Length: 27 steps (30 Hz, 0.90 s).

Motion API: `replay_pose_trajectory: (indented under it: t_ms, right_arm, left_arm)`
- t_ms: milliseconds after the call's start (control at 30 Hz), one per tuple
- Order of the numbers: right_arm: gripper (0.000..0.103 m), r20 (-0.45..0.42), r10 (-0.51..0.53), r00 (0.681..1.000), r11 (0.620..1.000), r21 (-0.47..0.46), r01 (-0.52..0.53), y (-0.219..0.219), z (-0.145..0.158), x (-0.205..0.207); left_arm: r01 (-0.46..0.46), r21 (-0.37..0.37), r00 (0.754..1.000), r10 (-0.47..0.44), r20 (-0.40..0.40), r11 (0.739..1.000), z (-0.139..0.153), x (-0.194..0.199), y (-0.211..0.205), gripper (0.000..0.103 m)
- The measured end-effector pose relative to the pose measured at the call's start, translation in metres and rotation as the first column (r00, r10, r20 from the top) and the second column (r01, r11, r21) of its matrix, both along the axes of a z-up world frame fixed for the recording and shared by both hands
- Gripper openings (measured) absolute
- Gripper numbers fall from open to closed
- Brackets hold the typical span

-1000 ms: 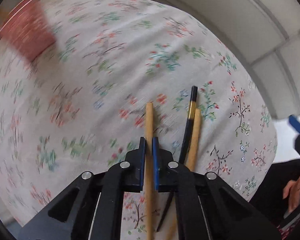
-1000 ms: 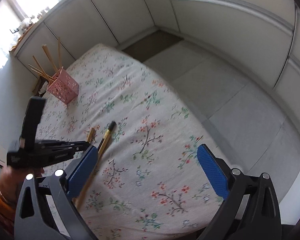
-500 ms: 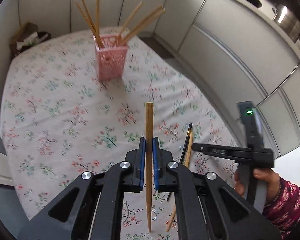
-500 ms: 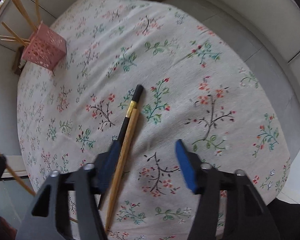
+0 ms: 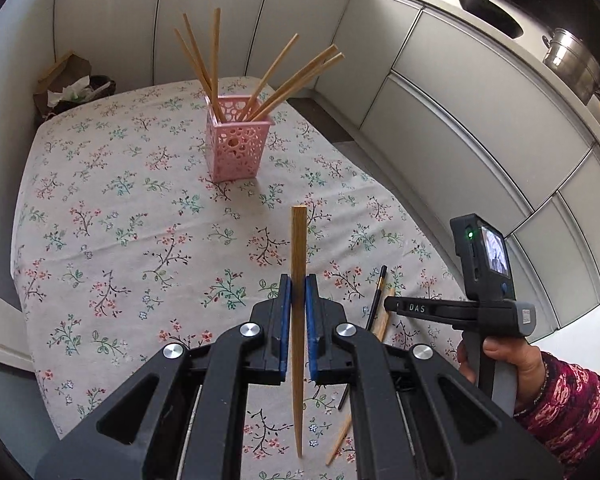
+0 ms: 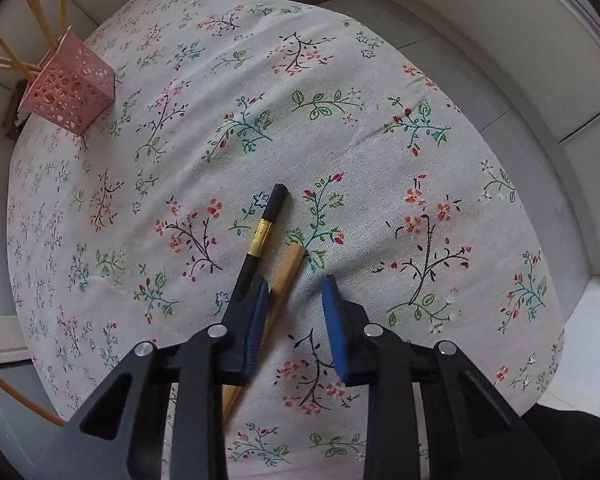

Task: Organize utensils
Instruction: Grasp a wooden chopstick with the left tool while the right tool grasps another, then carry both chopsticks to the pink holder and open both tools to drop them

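While the left gripper (image 5: pixel 297 296) has its jaws pinched tight on a wooden chopstick (image 5: pixel 298 264), that stick runs straight up the middle of the left wrist frame, clear of the floral table (image 5: pixel 112 216). The pink holder (image 5: pixel 236 142) sits upper centre there, with a bunch of chopsticks fanning out of it. In the right wrist view, the right gripper (image 6: pixel 294 304) has its jaws partly open, nothing gripped, low over the table. A black chopstick (image 6: pixel 266 224) with a gold band and another wooden chopstick (image 6: pixel 288 268) lie side by side, touching, mid-frame; the wooden one runs into the gap between the jaws.
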State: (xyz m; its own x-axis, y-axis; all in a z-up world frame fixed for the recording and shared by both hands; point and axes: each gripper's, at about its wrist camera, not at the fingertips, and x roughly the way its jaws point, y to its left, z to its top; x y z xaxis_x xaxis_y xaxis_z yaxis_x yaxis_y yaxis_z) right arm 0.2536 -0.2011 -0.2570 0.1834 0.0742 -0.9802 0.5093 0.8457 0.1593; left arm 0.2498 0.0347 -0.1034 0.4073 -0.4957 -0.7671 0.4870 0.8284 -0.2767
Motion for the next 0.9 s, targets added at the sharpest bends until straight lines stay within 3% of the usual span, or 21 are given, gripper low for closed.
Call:
replay_pose_trajectory:
  t_ms: [33, 133, 167, 233, 300, 367, 433, 533, 633, 767, 900]
  right_arm:
    - [0.028, -0.007, 0.007, 1.000, 1.000, -0.017, -0.007, 0.003, 0.000, 0.001]
    - [0.049, -0.021, 0.061, 0.998, 0.995, -0.083, -0.063, 0.024, -0.001, 0.007]
    - [0.047, -0.023, 0.065, 0.998, 0.992, -0.112, -0.067, 0.029, 0.000, 0.007]
    - [0.017, 0.034, 0.062, 0.998, 0.991, -0.124, -0.057, 0.031, 0.002, 0.004]
    - [0.008, 0.109, 0.020, 0.994, 1.000, -0.009, -0.020, 0.019, 0.001, -0.008]
    - [0.008, 0.176, 0.002, 0.984, 1.000, 0.023, -0.006, 0.012, 0.006, -0.019]
    - [0.008, 0.305, 0.001, 0.952, 0.998, 0.060, -0.021, 0.006, 0.026, -0.039]
    - [0.008, 0.493, 0.049, 0.869, 0.998, 0.019, -0.067, 0.005, 0.071, -0.070]
    - [0.008, 0.618, 0.074, 0.782, 0.997, -0.018, -0.081, 0.004, 0.113, -0.087]
    - [0.008, 0.734, 0.078, 0.674, 0.996, -0.037, -0.075, -0.002, 0.164, -0.102]
    - [0.008, 0.803, 0.073, 0.592, 0.997, -0.046, -0.061, -0.008, 0.201, -0.099]
  left_arm:
    - [-0.002, -0.002, 1.000, 0.002, 0.004, 1.000, 0.001, 0.000, 0.000, 0.006]
    - [-0.017, -0.012, 1.000, 0.017, 0.016, 1.000, 0.004, -0.001, 0.000, 0.006]
    - [-0.026, -0.014, 0.999, 0.027, 0.024, 1.000, 0.004, -0.001, 0.000, 0.006]
    - [-0.050, -0.027, 0.998, 0.051, 0.040, 0.998, 0.008, -0.005, 0.002, 0.006]
    - [-0.067, -0.037, 0.996, 0.069, 0.057, 0.997, 0.012, -0.009, 0.006, 0.006]
    - [-0.088, -0.055, 0.991, 0.093, 0.098, 0.995, 0.022, -0.016, 0.011, 0.006]
    - [-0.104, -0.073, 0.986, 0.112, 0.125, 0.992, 0.031, -0.023, 0.013, 0.006]
    - [-0.129, -0.095, 0.976, 0.144, 0.165, 0.987, 0.041, -0.035, 0.014, 0.006]
    - [-0.142, -0.127, 0.969, 0.164, 0.183, 0.982, 0.047, -0.045, 0.013, 0.006]
    - [-0.164, -0.124, 0.959, 0.187, 0.212, 0.979, 0.051, -0.053, 0.007, 0.006]
    - [-0.178, -0.130, 0.947, 0.206, 0.248, 0.975, 0.061, -0.053, 0.003, 0.006]
